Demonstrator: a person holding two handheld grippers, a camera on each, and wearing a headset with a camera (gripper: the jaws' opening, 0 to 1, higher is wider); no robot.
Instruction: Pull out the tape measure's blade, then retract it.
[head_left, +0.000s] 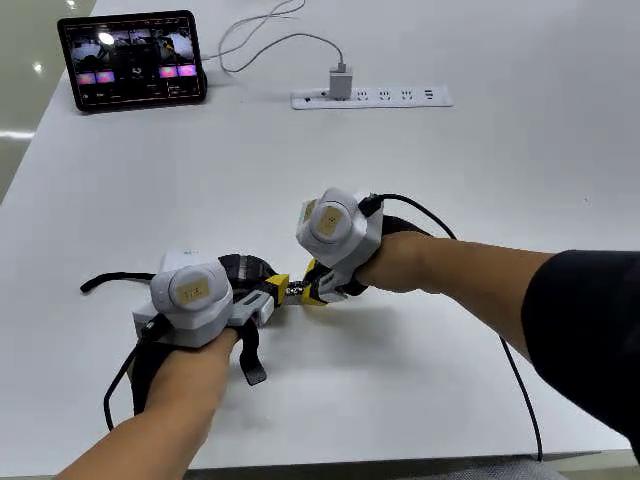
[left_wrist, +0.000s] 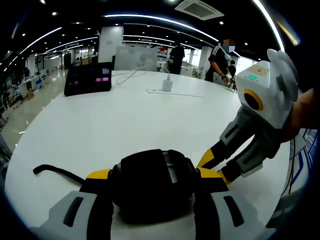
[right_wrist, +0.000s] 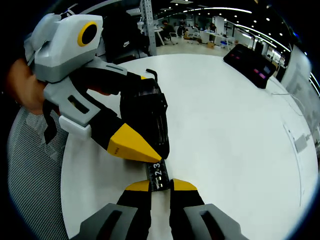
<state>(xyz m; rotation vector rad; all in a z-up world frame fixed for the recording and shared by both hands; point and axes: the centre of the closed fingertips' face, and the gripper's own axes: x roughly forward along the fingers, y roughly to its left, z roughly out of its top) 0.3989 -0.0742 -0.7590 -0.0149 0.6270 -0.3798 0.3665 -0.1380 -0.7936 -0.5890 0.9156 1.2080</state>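
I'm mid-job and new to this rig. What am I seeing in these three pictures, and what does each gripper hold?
No robot arm: a person holds a two-jaw gripper in each hand. The head view looks down from their headset; the two round views ride on the grippers. The left gripper clamps the black tape measure. The right gripper pinches its blade, a short piece out. On the white table sit a tablet and a power strip with a charger plugged in.
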